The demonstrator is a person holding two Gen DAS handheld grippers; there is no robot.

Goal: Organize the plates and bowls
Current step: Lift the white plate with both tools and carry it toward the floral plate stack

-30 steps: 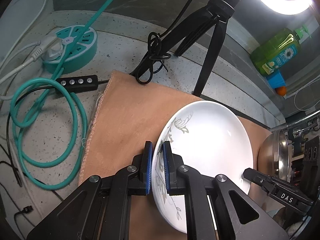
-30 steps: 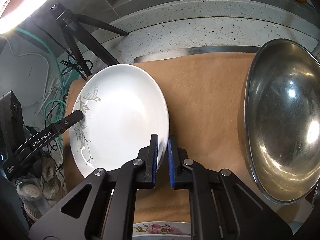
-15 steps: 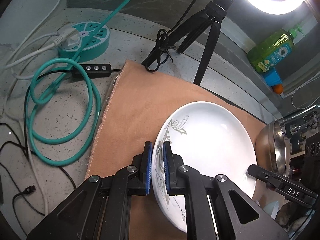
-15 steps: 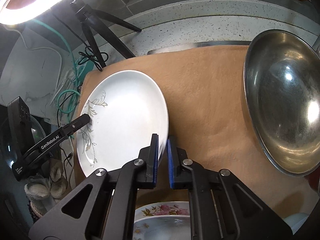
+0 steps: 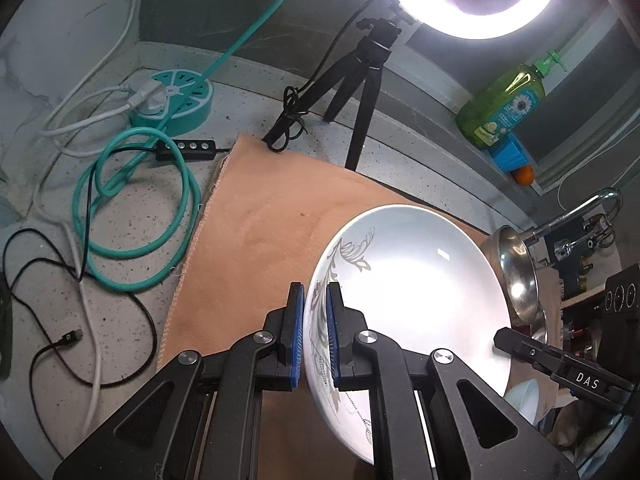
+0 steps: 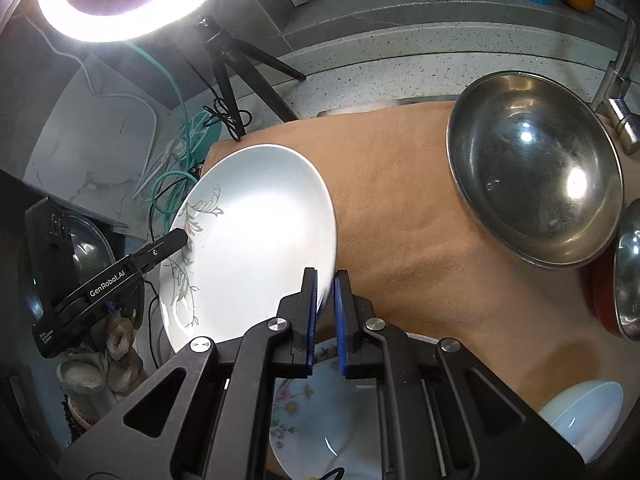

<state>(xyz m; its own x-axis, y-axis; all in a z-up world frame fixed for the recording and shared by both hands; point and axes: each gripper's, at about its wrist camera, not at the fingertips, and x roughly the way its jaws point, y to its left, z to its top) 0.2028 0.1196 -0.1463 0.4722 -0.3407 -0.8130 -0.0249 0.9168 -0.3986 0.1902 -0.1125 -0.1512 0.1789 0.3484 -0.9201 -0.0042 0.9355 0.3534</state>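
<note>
Two plates (image 6: 256, 236) (image 6: 320, 420), two steel bowls (image 6: 536, 184) (image 6: 628, 272), one white bowl (image 6: 580, 412), two grippers (image 5: 315, 312) (image 6: 325, 300)

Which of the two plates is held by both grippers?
The white plate with the grey leaf pattern; the flowered plate lies below, ungripped.

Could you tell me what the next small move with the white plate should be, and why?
Probably carry the white plate toward the flowered plate and lower it on top: the left gripper and right gripper each clamp a rim, holding it above the cloth.
</note>
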